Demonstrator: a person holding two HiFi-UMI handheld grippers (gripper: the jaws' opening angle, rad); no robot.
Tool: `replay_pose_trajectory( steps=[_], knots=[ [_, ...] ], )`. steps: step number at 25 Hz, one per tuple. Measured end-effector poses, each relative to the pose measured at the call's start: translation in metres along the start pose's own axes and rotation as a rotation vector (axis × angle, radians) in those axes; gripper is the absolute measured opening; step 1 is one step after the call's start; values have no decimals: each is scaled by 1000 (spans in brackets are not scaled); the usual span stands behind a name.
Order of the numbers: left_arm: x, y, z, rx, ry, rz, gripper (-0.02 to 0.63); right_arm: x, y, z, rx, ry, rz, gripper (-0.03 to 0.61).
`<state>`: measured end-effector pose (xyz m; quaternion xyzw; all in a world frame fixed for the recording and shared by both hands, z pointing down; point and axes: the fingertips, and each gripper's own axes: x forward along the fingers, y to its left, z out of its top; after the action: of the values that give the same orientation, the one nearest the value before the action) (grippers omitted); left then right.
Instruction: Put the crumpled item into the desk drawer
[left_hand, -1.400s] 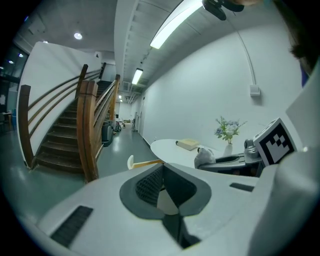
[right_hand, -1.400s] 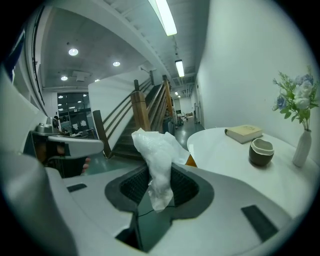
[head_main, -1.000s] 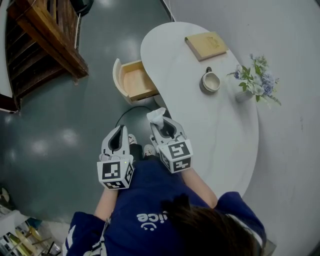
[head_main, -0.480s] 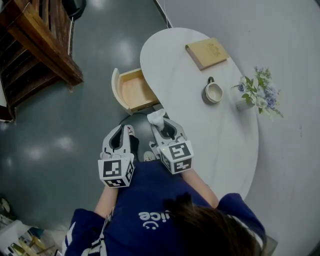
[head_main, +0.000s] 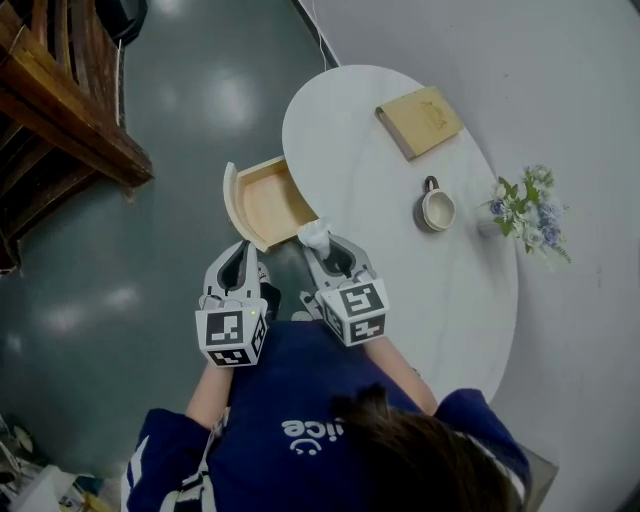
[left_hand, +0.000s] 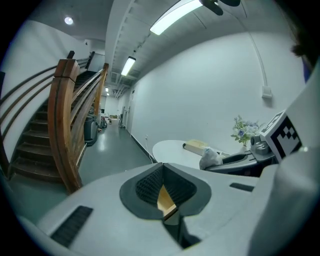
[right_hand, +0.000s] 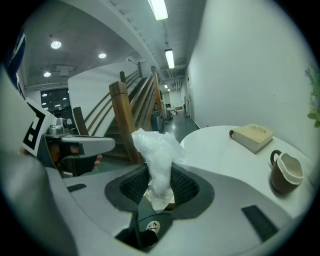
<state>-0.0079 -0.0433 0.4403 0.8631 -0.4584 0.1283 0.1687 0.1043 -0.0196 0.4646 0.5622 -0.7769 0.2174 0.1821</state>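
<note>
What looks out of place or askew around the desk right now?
Nothing stands out. The drawer is open, bare wood showing; the book lies flat, mug and flowers stand upright on the desk; the right tool grips the crumpled wad.

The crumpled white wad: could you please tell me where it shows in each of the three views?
Head view: the crumpled wad sits near the centre, at the tip of the right gripper, beside the open drawer.
Left gripper view: the wad is right of centre, at that gripper's tip.
Right gripper view: the wad is at centre, clamped between the jaws.
Shared landmark: the book.
</note>
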Motion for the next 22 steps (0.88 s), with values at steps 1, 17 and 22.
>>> replay_pose_trajectory(
  steps=[1, 17, 22],
  knots=[
    [6, 6, 3, 3, 3, -11, 5, 7, -1, 3, 5, 7, -9, 133],
    [60, 64, 28, 35, 34, -112, 5, 87, 3, 33, 19, 75, -62, 133],
    [60, 69, 27, 25, 38, -89, 5, 102, 2, 27, 7, 119, -38, 135]
  ],
)
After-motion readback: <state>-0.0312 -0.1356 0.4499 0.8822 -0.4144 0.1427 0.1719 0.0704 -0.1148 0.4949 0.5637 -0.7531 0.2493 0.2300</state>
